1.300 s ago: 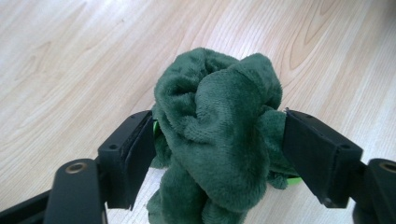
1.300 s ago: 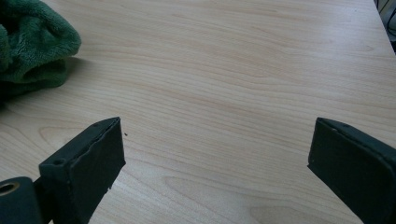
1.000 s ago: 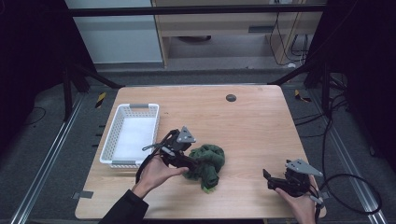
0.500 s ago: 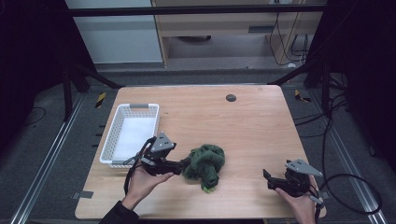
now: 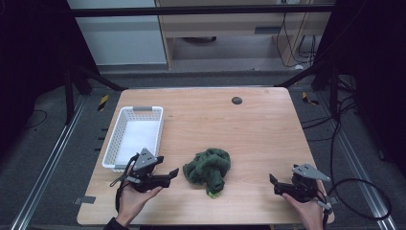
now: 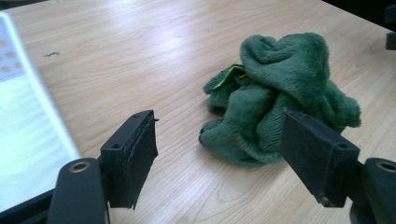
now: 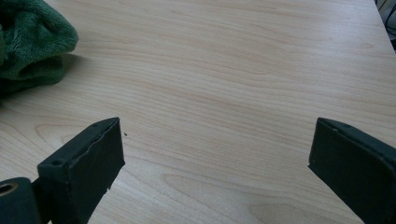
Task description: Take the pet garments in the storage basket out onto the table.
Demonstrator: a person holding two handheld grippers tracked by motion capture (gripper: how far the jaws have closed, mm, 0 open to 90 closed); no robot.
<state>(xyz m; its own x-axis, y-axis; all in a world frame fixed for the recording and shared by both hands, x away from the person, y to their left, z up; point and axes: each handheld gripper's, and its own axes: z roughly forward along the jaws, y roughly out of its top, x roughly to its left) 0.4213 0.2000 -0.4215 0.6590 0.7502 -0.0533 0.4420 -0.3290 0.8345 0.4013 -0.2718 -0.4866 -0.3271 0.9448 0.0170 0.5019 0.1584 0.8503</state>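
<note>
A light wooden desk (image 5: 268, 129) carries a white plastic basket (image 5: 135, 137) near its left edge and a crumpled green plush cloth (image 5: 208, 167) toward the front middle, apart from the basket. A small dark round disc (image 5: 236, 100) sits near the far edge.

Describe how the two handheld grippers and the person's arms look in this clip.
Both are black. The left claw and right claw end in flat rectangular jaws, and each carries a grey three-cornered plate on top. A black cable loops from the right one. A dark sleeve edge shows at the left wrist.
</note>
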